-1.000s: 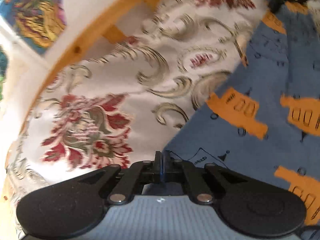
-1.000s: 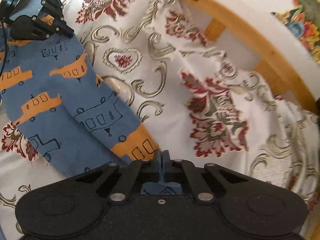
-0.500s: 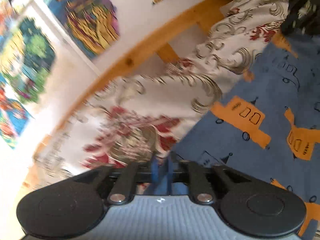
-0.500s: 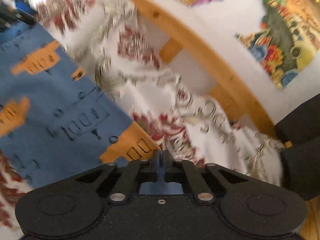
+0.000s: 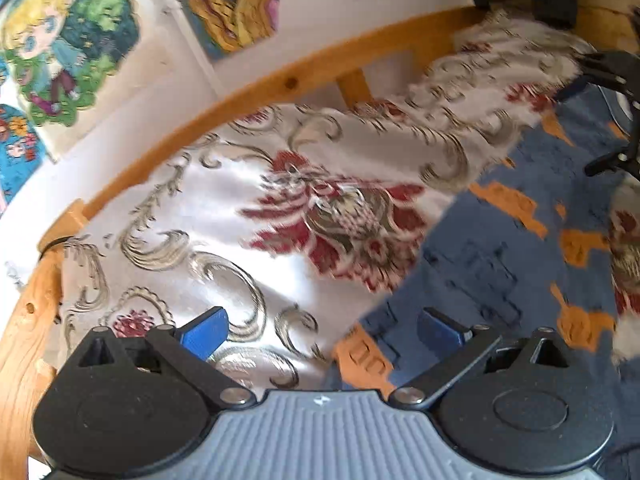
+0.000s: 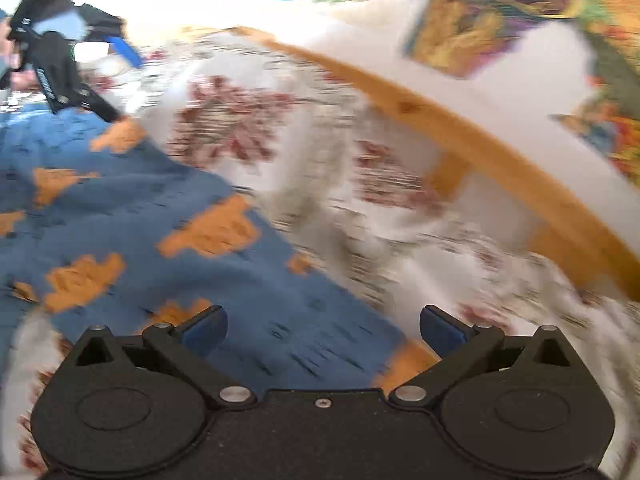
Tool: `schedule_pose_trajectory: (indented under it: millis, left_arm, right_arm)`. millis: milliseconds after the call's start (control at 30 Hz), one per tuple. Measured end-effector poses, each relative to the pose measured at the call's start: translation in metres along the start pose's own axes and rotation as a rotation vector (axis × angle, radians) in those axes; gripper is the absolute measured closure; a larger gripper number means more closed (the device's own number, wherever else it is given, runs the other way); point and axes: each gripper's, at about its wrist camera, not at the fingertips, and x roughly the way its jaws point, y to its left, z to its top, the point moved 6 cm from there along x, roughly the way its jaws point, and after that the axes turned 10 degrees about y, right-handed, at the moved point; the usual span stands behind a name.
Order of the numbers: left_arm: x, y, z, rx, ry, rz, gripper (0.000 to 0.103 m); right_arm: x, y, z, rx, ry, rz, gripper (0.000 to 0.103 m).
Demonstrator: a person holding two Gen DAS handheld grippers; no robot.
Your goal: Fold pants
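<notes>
Presently noted: both claws spread wide and gripping nothing. Left gripper (image 5: 320, 330) seen with blue pads (image 5: 204, 334) far apart, hanging over the edge of the pants (image 5: 500, 264); right gripper (image 6: 322, 330) likewise gaping, poised above the same garment (image 6: 120, 220).

Pants located flat on a floral bedspread (image 5: 224, 216): from 2 to 5 o'clock in the left wrist view, from 8 to 10 o'clock and down toward centre in the right wrist view. Blue cloth printed with orange shapes. Wooden bed rail (image 5: 280, 84) beyond, at 11 to 1 o'clock. Both views blurred, so seams and hems not readable.

Judged light, thin and fully limp: no stiffness to rely on, likely to sag and drag if lifted by one point only. Bedspread looks glossy, so sliding of the garment across it to be expected; nothing fragile here.

Recommended hold: pinch at an edge or corner, one claw per corner, through all layers, not in mid-panel, where only the top layer would be caught. Nearest edge under the left claw at 5 o'clock; under the right claw at 6 o'clock.
</notes>
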Motion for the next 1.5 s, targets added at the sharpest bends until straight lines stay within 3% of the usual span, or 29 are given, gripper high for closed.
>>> schedule_pose_trajectory:
  millis: [200,300,467,567,700,800,833,867,900,933,1033,1133,1200,1300,1333,1467,1500]
  left_arm:
    - [0.021,-0.004,-0.002,0.064,0.105,-0.013,0.000]
    - [0.029,0.007,-0.004,0.025,0.154,-0.051,0.000]
    - [0.028,0.017,-0.010,-0.017,0.164,-0.128,0.002]
    - [0.023,0.016,-0.013,-0.010,0.167,-0.162,0.014]
    - [0.025,0.021,-0.015,-0.052,0.198,-0.198,0.039]
    - [0.027,0.024,-0.013,-0.082,0.206,-0.215,0.046]
    - [0.028,0.024,-0.012,-0.087,0.212,-0.213,0.053]
    - [0.029,0.024,-0.011,-0.086,0.219,-0.207,0.059]
    - [0.031,0.023,-0.011,-0.083,0.231,-0.192,0.073]
    - [0.033,0.023,-0.010,-0.082,0.243,-0.183,0.079]
    - [0.036,0.017,-0.009,-0.083,0.265,-0.152,0.091]
    - [0.030,0.011,-0.009,-0.082,0.246,-0.118,0.099]
    - [0.023,0.009,-0.009,-0.072,0.231,-0.077,0.100]
    - [0.009,0.007,-0.008,-0.089,0.196,-0.023,0.101]
    - [0.005,0.006,-0.009,-0.087,0.188,-0.012,0.101]
    - [-0.007,-0.003,-0.006,-0.070,0.154,0.029,0.101]
    - [-0.007,-0.005,-0.005,-0.077,0.152,0.036,0.101]
  right_arm:
    - [0.039,0.020,0.051,-0.068,0.088,0.155,0.001]
    - [0.060,0.021,0.071,-0.073,0.126,0.189,0.001]
    - [0.087,0.018,0.082,-0.030,0.208,0.237,0.002]
    - [0.090,0.017,0.081,-0.015,0.210,0.256,0.011]
    - [0.088,0.019,0.081,-0.003,0.206,0.305,0.030]
    - [0.084,0.022,0.082,-0.010,0.208,0.321,0.041]
    - [0.083,0.022,0.083,-0.008,0.210,0.323,0.043]
    - [0.081,0.021,0.083,-0.005,0.210,0.323,0.044]
    - [0.080,0.020,0.083,0.003,0.207,0.323,0.049]
    - [0.080,0.019,0.083,0.016,0.206,0.327,0.058]
    - [0.080,0.023,0.080,0.024,0.210,0.313,0.076]
    - [0.071,0.028,0.078,0.013,0.169,0.273,0.084]
    - [0.062,0.024,0.077,0.049,0.139,0.246,0.086]
    - [0.047,0.019,0.074,0.083,0.099,0.183,0.102]
    - [0.044,0.019,0.072,0.089,0.094,0.170,0.103]
    - [0.036,0.026,0.062,0.066,0.113,0.116,0.103]
    - [0.038,0.025,0.060,0.067,0.125,0.092,0.097]
